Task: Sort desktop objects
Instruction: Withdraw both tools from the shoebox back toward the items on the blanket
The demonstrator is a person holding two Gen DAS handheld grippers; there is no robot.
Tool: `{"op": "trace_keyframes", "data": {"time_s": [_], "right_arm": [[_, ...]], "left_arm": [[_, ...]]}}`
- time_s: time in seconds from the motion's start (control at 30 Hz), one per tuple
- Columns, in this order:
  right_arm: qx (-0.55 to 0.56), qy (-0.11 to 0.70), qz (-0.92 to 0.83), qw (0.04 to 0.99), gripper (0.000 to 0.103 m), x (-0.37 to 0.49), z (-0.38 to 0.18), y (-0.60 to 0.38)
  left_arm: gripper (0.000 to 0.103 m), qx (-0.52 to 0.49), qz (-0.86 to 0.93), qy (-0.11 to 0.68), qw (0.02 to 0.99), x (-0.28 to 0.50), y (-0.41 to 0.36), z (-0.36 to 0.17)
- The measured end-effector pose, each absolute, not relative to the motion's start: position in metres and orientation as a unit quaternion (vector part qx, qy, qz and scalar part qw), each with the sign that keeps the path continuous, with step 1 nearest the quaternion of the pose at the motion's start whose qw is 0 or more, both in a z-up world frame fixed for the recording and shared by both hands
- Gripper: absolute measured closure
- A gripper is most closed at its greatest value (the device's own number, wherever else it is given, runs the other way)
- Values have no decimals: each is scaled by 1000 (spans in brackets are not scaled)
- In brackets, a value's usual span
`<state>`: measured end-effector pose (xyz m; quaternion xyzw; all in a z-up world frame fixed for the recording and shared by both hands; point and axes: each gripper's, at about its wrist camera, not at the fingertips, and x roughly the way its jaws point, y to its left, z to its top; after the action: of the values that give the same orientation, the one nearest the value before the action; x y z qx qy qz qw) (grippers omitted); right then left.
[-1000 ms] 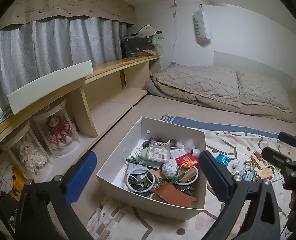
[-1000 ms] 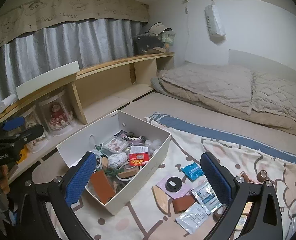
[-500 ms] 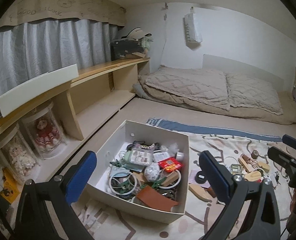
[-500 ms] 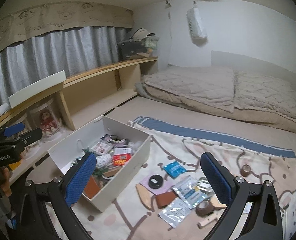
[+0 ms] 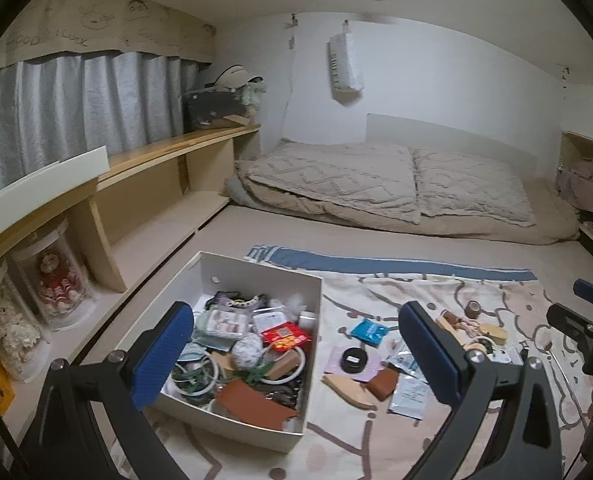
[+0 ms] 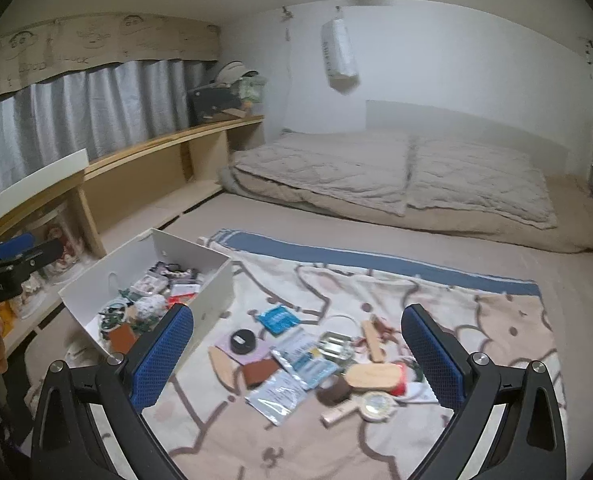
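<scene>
While both grippers, left (image 5: 296,350) and right (image 6: 296,350), hang wide, empty, I'd pinch thin slippery sachet (image 6: 273,395) right of box (image 6: 212,294) by edge.

the white box (image 6: 200,276) has its near corner hidden behind a blue finger pad (image 6: 162,356). the right view is blurred, so the foil packets (image 6: 292,380) stay unreadable (perhaps sachets). the dolls (image 5: 12,328) are cut off at the left edge.
</scene>
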<state>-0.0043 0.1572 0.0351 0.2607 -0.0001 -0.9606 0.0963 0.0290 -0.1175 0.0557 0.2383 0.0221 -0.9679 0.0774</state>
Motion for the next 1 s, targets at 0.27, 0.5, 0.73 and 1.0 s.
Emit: {"op": "trace_keyframes", "data": {"time_s": [0.27, 0.5, 0.73, 1.0], "right_arm": [[262, 3, -963, 59, 0, 23, 35, 196], [256, -2, -966, 40, 0, 44, 40, 223], [254, -3, -967, 23, 0, 61, 43, 245], [262, -11, -965, -7, 0, 64, 37, 272]], "left_arm": [[0, 238, -970, 30, 45, 31, -87, 59], [0, 232, -972, 30, 23, 42, -56, 67], [0, 227, -973, 32, 0, 50, -29, 72], [0, 228, -973, 5, -23, 43, 1, 73]]}}
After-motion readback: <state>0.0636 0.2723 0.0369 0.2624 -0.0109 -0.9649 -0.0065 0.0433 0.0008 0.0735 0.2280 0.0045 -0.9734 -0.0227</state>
